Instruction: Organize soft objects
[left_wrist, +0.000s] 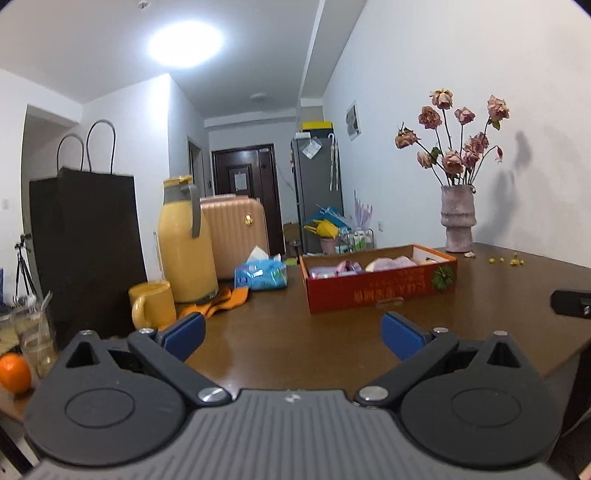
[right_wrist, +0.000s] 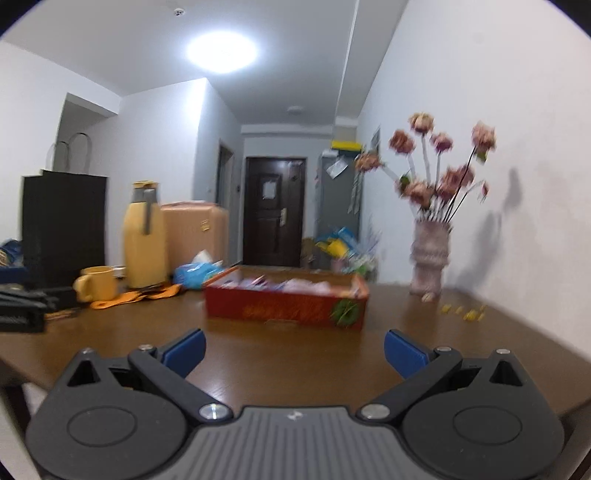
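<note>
Left gripper (left_wrist: 291, 334) agape, right gripper (right_wrist: 293, 349) agape

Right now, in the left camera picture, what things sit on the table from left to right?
Yellow mug → yellow jug → blue tissue pack → red box → vase of dried roses → little yellow bits.

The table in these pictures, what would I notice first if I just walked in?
Probably the red box in the middle of the brown table, with soft pink and purple things inside. Next, the vase of dried pink roses by the wall on the right, and the tall yellow jug with its yellow mug on the left.
</note>
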